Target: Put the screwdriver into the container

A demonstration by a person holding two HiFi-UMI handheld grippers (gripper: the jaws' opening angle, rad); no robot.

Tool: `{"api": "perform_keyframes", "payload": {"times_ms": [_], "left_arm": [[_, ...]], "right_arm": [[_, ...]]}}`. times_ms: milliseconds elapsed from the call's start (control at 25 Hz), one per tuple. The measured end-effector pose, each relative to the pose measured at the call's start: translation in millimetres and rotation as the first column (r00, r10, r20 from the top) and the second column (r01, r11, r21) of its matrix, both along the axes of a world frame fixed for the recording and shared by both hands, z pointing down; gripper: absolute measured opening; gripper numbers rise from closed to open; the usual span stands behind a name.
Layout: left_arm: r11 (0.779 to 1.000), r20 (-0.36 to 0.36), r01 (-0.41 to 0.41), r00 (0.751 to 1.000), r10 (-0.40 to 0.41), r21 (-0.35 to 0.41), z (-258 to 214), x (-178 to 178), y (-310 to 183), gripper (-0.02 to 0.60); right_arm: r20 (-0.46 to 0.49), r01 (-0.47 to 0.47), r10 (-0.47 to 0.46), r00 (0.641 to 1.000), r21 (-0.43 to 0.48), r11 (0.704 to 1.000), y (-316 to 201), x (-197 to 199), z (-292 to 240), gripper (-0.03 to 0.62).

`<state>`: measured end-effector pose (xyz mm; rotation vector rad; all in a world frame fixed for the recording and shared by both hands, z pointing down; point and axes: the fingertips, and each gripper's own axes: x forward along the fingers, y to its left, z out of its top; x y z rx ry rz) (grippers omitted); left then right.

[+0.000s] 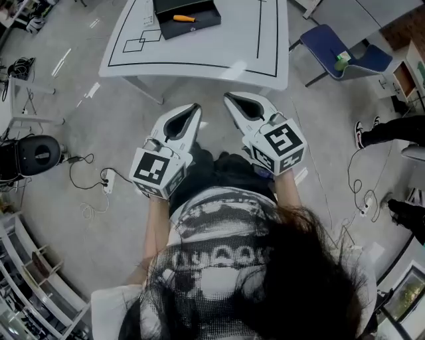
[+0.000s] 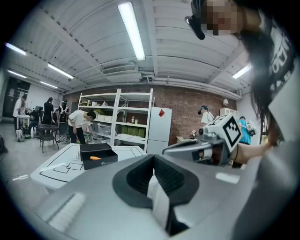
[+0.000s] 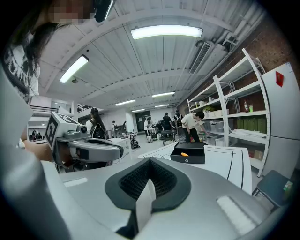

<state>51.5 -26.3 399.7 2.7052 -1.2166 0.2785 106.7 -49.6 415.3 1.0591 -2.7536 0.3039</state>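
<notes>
A white table (image 1: 219,53) with black lines is sitting at top centre. Below it, the left gripper (image 1: 194,106) and right gripper (image 1: 229,97) are hovering, jaws pressed together, gripping nothing. On the table's upper edge, a black container (image 1: 189,30) is holding the orange-handled screwdriver (image 1: 184,18).

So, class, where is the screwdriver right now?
The screwdriver lies inside the black container, which sits on the white table at the top of the head view, slightly left of centre.

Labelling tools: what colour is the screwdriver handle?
Orange; the screwdriver shows best in the head view.
</notes>
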Motion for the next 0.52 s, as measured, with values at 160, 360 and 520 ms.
{"api": "perform_keyframes", "payload": {"times_ms": [160,360,520], "left_arm": [[1.0,-0.02,-0.021,1.0,0.021,-0.01,1.8,3.3,1.9,0.0],[1.0,-0.061,-0.021,0.998,0.021,0.013,-1.6,3.0,-2.3,0.0],[1.0,0.018,-0.004,1.0,0.003,0.024,4.2,-0.7,-11.4,0.0]], "right_arm": [[-0.019,-0.002,0.002,1.0,0.0,1.0,-1.1,3.7,2.3,-0.002],[-0.036,-0.012,0.012,0.999,-0.003,1.0,-6.1,9.0,8.8,-0.002],[-0.057,-0.014,0.015,0.998,0.014,1.0,-16.6,14.2,11.2,-0.002]]}}
